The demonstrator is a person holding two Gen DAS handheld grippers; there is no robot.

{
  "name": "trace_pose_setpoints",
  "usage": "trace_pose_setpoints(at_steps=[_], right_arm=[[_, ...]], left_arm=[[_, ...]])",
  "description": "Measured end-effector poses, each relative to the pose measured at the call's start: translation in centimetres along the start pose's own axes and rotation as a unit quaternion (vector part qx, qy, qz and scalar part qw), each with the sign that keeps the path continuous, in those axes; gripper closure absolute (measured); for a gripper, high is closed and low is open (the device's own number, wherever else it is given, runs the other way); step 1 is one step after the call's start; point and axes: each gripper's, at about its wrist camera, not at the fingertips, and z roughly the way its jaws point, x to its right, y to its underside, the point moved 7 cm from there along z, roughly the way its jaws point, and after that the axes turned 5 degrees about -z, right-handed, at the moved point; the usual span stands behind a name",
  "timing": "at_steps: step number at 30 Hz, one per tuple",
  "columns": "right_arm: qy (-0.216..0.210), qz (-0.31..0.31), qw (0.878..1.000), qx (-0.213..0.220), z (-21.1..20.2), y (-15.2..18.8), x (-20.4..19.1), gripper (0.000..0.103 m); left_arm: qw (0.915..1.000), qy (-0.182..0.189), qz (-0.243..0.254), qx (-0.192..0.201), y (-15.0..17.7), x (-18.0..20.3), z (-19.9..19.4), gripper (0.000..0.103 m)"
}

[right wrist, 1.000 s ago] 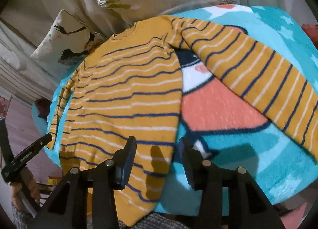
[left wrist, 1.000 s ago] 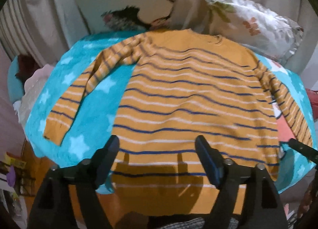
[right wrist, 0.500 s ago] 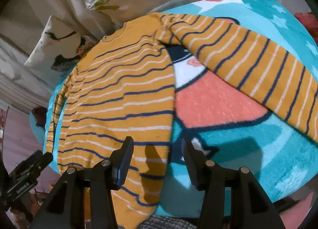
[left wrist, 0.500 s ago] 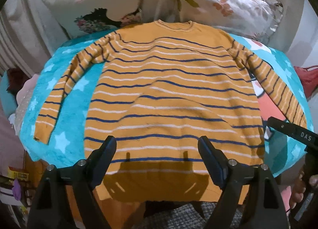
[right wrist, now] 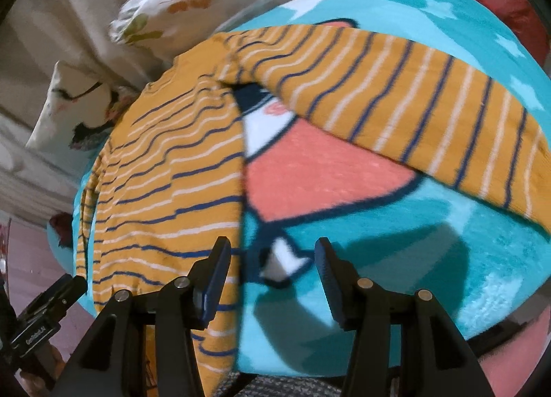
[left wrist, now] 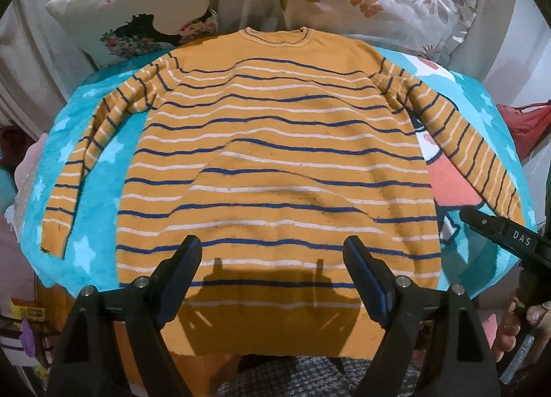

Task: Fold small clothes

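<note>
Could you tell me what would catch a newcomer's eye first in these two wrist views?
The mustard-yellow sweater with navy and white stripes dominates, spread flat with both sleeves out, its hem hanging over the near edge of a turquoise star-print blanket. Behind its collar lean two floral pillows. In the foreground the left tongs stand open above the hem, while the right tongs, with nothing between them, hang over the blanket beside the sweater's side edge.

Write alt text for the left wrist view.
A mustard sweater with navy and white stripes lies flat, both sleeves spread, on a turquoise star blanket, two pillows behind its collar. The open left gripper hovers over its hem, holding nothing; the right gripper enters at the right edge.
</note>
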Motion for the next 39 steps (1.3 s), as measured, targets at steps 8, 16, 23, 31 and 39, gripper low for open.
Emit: trace_pose_setpoints(at_steps=[8, 16, 23, 31, 39], right_arm=[[0.011, 0.03, 0.999, 0.003, -0.3, 0.4, 1.8, 0.045], [0.004, 0.018, 1.0, -0.001, 0.5, 0.2, 0.6, 0.044], [0.0, -0.032, 0.999, 0.009, 0.9, -0.4, -3.8, 0.044], [0.019, -0.085, 0.996, 0.026, 2.0, -1.1, -10.5, 0.041], [0.03, -0.11, 0.993, -0.011, 7.2, 0.0, -19.1, 0.041]], left_arm=[[0.9999, 0.007, 0.013, -0.009, 0.2, 1.0, 0.6, 0.02], [0.9999, -0.007, -0.005, -0.014, 0.8, -1.0, 0.6, 0.02], [0.9977, -0.022, -0.064, -0.001, -0.7, -6.9, 0.8, 0.02], [0.9887, -0.096, -0.114, 0.015, -1.3, -20.7, 2.3, 0.02], [0.993, -0.063, -0.099, -0.012, 2.2, -32.4, 4.6, 0.02]])
